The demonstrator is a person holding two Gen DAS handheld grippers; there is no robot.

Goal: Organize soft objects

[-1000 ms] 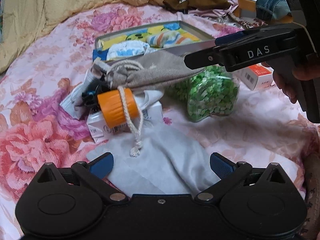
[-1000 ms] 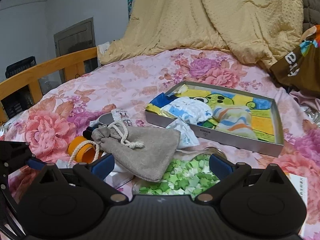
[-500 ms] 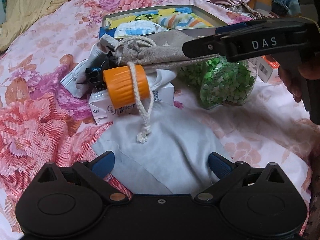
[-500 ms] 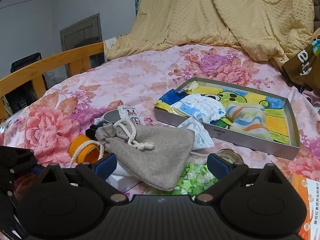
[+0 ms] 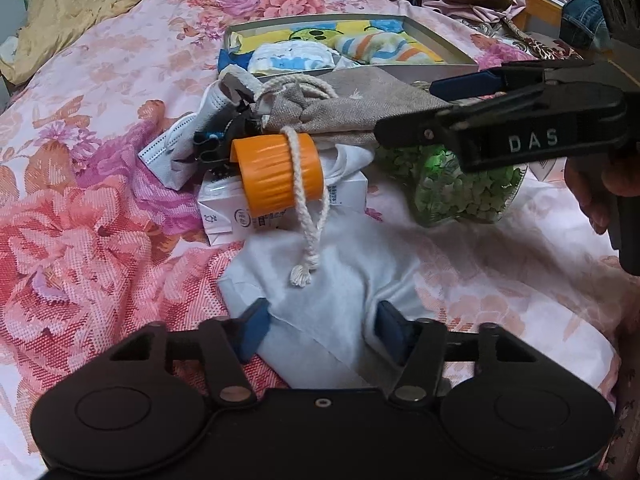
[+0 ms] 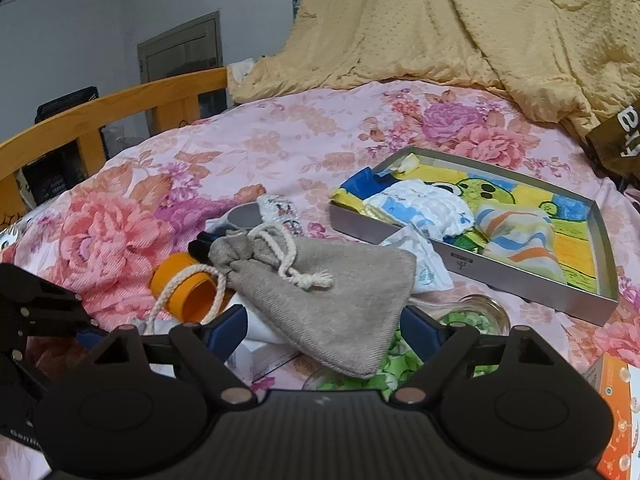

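Observation:
A grey drawstring pouch [image 6: 320, 292] lies on a heap of items on the flowered bedspread, and its cord hangs over an orange cap [image 5: 276, 172]. My right gripper [image 6: 322, 326] straddles the pouch's wide end. Its jaws are closing, with the pouch between the pads and no squeeze visible. The left wrist view shows the right gripper [image 5: 406, 110] from the side, one finger on either side of the pouch [image 5: 352, 100]. My left gripper [image 5: 322, 336] points down at a pale blue cloth [image 5: 332, 292] spread flat. Its jaws are closing with the cloth between the pads.
A silver tray [image 6: 520, 284] holding folded cloths stands behind the heap. A glass jar of green bits [image 5: 460, 196], a white carton [image 5: 224, 208] and a face mask [image 5: 168, 156] lie by the pouch. A yellow blanket [image 6: 440, 20] and a wooden rail [image 6: 120, 108] border the bed.
My left jaws have narrowed by about half around the pale cloth. My right gripper has moved forward over the pouch, and its jaws have come in a little.

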